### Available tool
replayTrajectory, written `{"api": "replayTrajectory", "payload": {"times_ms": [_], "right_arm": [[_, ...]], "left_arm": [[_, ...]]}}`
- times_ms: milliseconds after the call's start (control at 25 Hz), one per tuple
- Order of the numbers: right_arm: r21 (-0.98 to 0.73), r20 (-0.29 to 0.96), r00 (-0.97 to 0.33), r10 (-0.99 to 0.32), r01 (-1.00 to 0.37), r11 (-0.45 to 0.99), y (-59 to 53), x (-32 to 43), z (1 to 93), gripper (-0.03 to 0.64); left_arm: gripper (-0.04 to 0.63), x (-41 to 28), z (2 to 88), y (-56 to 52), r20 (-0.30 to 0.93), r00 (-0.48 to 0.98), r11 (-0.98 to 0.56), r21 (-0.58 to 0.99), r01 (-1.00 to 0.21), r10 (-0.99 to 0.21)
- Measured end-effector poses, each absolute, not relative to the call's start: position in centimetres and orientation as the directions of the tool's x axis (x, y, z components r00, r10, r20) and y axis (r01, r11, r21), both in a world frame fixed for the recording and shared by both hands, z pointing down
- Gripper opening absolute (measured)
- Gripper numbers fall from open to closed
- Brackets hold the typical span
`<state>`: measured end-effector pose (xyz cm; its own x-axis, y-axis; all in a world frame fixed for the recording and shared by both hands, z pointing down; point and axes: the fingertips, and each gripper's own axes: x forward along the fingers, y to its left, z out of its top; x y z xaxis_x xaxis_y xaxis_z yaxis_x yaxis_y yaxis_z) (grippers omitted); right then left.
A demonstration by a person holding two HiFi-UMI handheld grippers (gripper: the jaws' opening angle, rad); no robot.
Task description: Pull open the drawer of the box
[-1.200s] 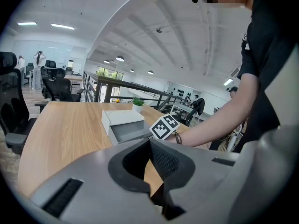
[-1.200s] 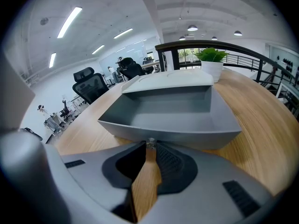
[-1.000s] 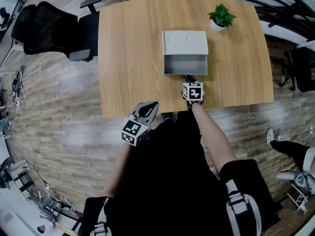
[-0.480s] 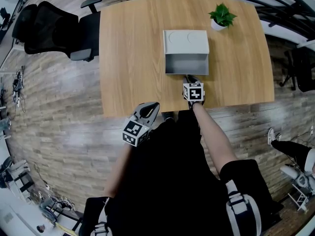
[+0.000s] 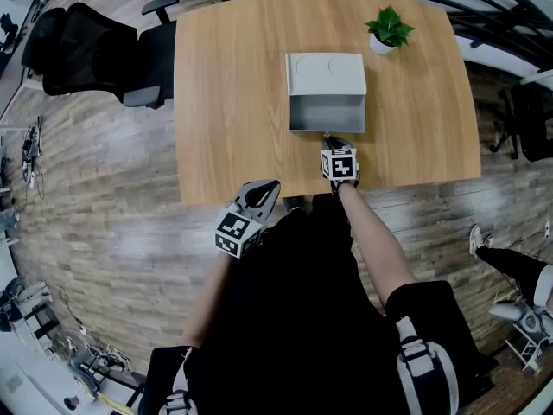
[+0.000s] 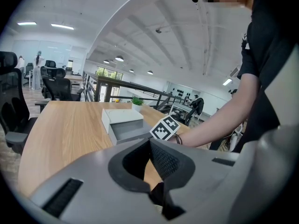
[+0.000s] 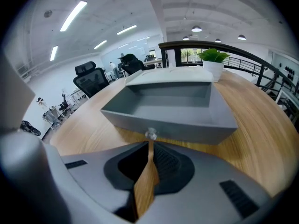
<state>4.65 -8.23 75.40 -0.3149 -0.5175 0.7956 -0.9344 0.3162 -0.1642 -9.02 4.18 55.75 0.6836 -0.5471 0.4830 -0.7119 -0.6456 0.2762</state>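
A grey box (image 5: 325, 74) stands in the middle of the wooden table (image 5: 225, 102), and its drawer (image 5: 327, 113) is pulled out toward me, empty inside. In the right gripper view the drawer (image 7: 173, 107) fills the middle, with a small round knob (image 7: 150, 134) on its front. My right gripper (image 5: 332, 140) points at that front. Its jaws (image 7: 149, 146) leave only a thin slit, and the knob sits just beyond the tips. My left gripper (image 5: 266, 187) hangs off the table's near edge, shut and holding nothing (image 6: 150, 143). From there the box (image 6: 122, 118) shows far ahead.
A small potted plant (image 5: 389, 29) stands at the table's far right corner. Black office chairs (image 5: 95, 50) stand left of the table. The person's legs and black clothing fill the space below the near edge. Wood floor surrounds the table.
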Motion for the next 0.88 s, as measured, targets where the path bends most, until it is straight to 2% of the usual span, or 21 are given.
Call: {"api": "replayTrajectory", "payload": {"times_ms": [40,120,480,880], "right_arm": [[-0.161,0.805,-0.311,-0.505,-0.934,0.318,-7.6,4.7,75.8,0.044],[-0.153,0.809,-0.307,-0.502,-0.934,0.323,-6.4,4.9,76.3,0.040],[-0.156,0.791,-0.323,-0.520,-0.928,0.340,-5.6,5.1,75.7,0.038],[-0.159,0.734,-0.403,-0.547,-0.885,0.438,-4.3,5.1,72.5,0.025]], "left_arm": [[0.022,-9.0,55.7,4.2,0.483,0.683,-0.646,0.275,-0.712,-0.548],[0.022,-8.9,55.7,4.1,0.482,0.684,-0.647,0.273,-0.712,-0.548],[0.022,-8.5,55.7,4.4,0.478,0.691,-0.655,0.274,-0.704,-0.543],[0.022,-7.6,55.3,4.0,0.462,0.705,-0.672,0.269,-0.689,-0.538]]}}
